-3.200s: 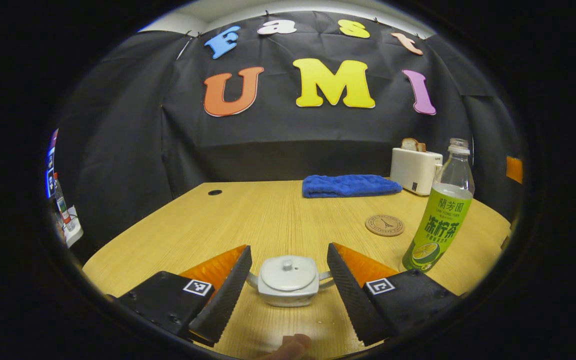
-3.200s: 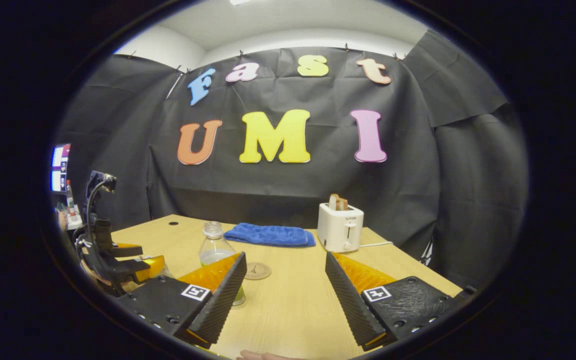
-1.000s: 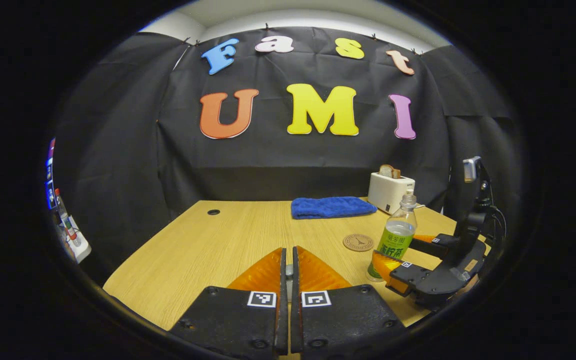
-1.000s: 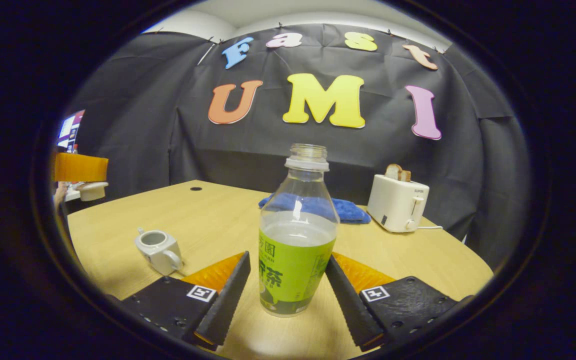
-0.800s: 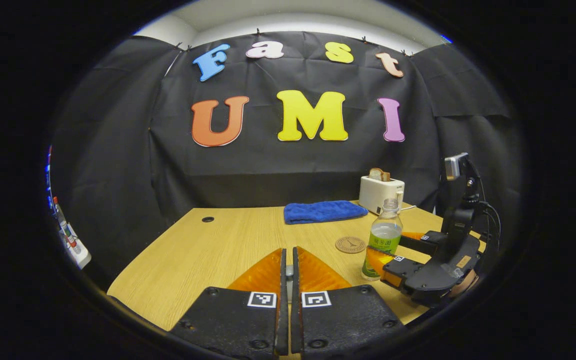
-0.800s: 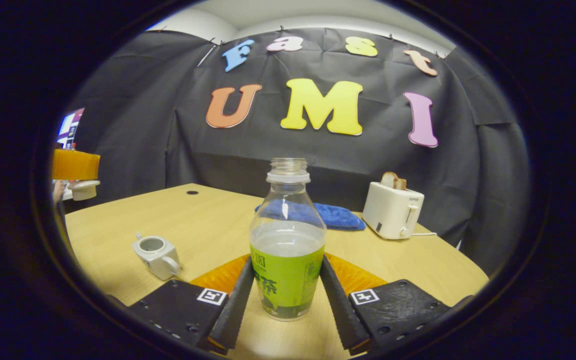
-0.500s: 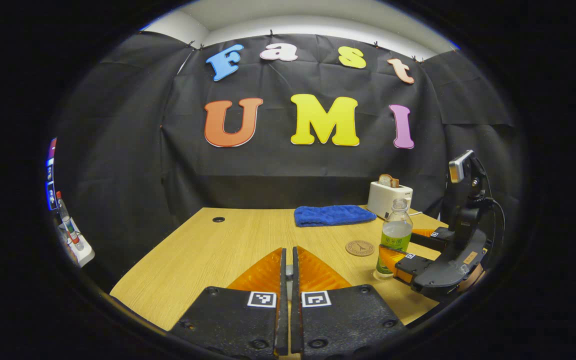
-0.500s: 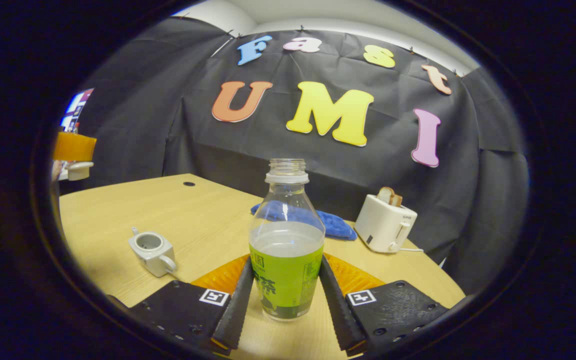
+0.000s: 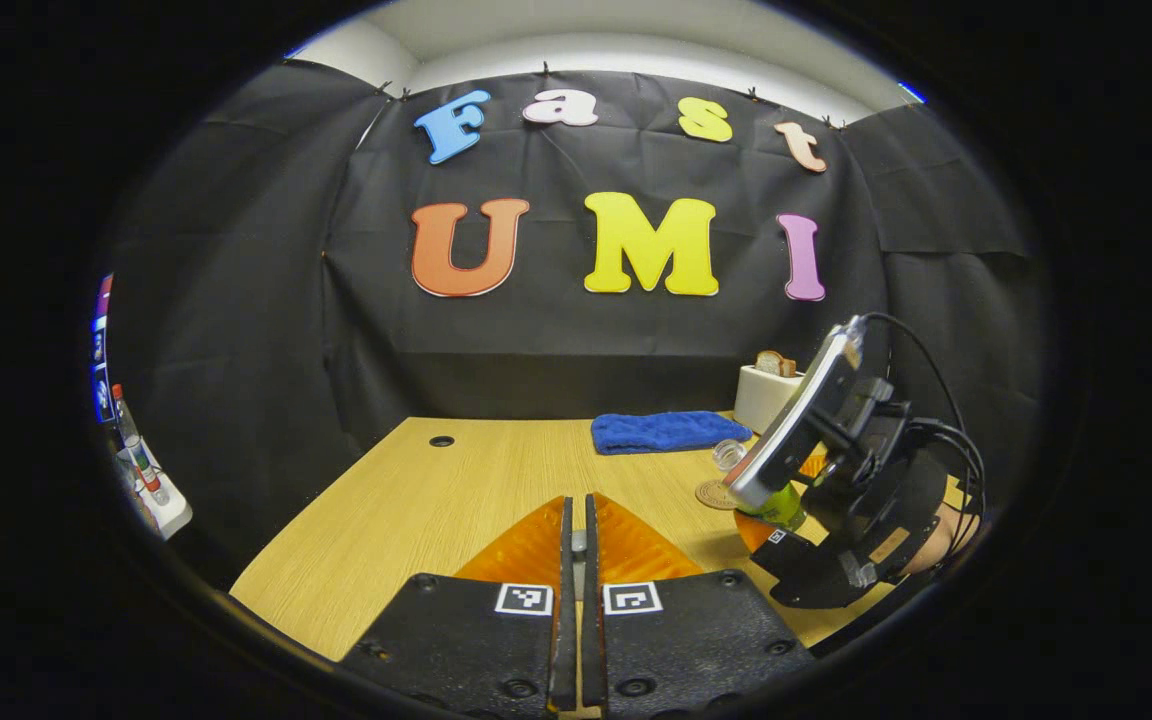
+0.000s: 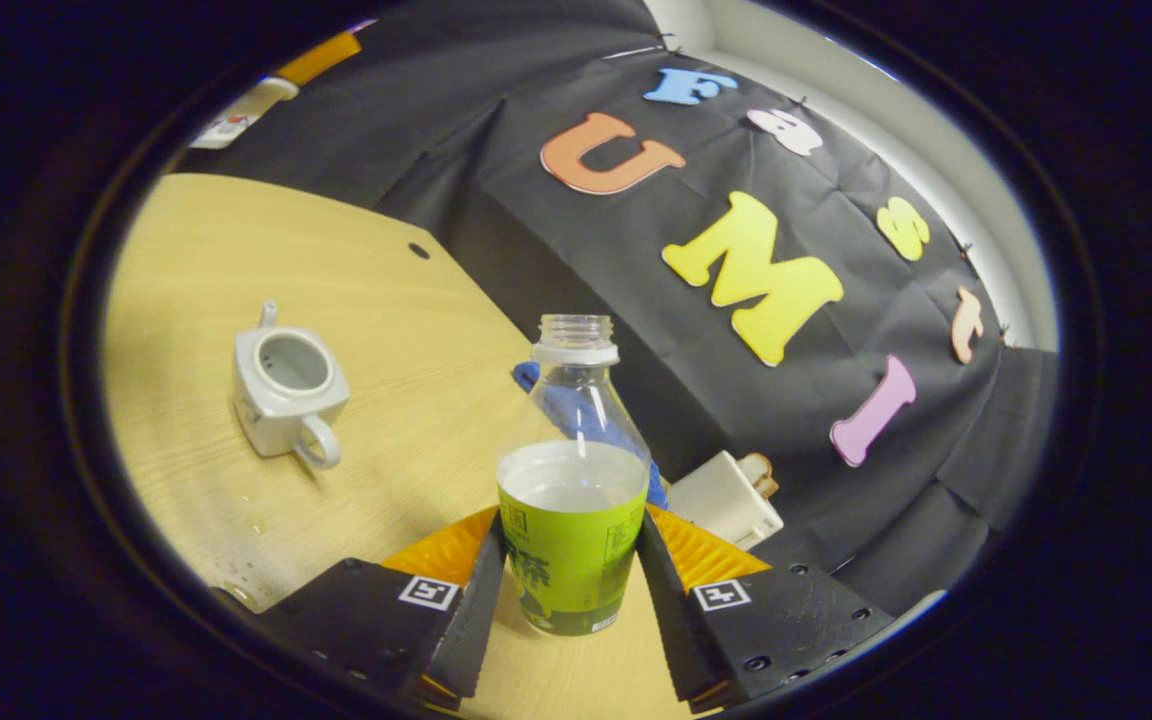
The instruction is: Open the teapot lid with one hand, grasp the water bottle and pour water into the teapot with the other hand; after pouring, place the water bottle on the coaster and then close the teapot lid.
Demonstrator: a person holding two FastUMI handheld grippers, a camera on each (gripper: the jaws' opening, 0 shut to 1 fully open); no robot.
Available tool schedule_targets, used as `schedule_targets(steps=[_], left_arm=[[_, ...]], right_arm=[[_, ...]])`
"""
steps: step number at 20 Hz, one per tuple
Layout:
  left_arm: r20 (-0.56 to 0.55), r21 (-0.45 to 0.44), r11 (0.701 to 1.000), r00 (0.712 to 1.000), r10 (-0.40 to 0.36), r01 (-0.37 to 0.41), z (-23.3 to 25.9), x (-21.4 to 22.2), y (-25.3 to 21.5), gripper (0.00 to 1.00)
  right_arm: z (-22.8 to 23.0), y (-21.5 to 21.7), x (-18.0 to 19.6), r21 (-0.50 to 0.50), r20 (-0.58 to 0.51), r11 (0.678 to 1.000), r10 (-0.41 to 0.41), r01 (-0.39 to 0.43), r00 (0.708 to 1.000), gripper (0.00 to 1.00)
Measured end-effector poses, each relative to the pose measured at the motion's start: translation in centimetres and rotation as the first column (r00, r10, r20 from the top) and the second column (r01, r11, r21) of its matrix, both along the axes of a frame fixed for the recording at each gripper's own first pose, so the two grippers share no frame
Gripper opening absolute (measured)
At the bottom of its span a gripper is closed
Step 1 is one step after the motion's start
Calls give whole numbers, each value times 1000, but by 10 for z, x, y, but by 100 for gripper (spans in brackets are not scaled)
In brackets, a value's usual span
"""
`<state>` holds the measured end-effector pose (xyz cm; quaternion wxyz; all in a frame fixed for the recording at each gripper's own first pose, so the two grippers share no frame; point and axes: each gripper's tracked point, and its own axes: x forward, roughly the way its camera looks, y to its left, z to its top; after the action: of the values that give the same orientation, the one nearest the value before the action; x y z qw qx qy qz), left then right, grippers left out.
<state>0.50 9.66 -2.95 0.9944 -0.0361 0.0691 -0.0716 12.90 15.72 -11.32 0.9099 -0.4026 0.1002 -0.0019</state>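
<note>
In the right gripper view the lidless teapot (image 10: pixel 288 385) sits on the surface (image 10: pixel 416 400) ahead-left of the right gripper (image 10: pixel 568 590), which is clamped on the tilted water bottle (image 10: pixel 569 500). In the left gripper view the left gripper (image 9: pixel 576 590) has its fingers pressed together; what they hold cannot be seen. The coaster (image 9: pixel 713 495) lies ahead-right.

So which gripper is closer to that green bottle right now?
Right. The right gripper is clamped on the water bottle, one finger on each side. The left gripper is shut and stands well apart from it.
</note>
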Motion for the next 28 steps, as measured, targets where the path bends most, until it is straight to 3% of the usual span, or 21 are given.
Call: schedule_targets(steps=[4,9,13,17,20,25,28], left_arm=[[-5,3,1000,1000,15,-15,-1,-1,11,4],[2,-20,1000,1000,22,-22,4,-5,23,5],[0,-32,999,1000,30,-30,3,-7,29,4],[-11,-26,1000,1000,15,-16,1,-8,24,4],[4,-15,1000,1000,-5,5,5,-11,19,4],[-1,-4,1000,1000,0,0,1,-10,20,4],[-11,-6,1000,1000,6,-6,-1,-9,21,4]], right_arm=[[-7,9,4,-179,3,983,35,-34,999,70],[-13,13,5,-395,44,918,71,-48,997,70],[-15,19,5,-512,40,854,126,-88,991,71],[-14,26,4,-636,69,767,174,-91,982,70],[-13,28,2,-686,83,723,193,-85,978,71],[-9,33,-1,-788,118,613,235,-53,965,70],[-7,34,0,-819,120,572,247,-45,961,70]])
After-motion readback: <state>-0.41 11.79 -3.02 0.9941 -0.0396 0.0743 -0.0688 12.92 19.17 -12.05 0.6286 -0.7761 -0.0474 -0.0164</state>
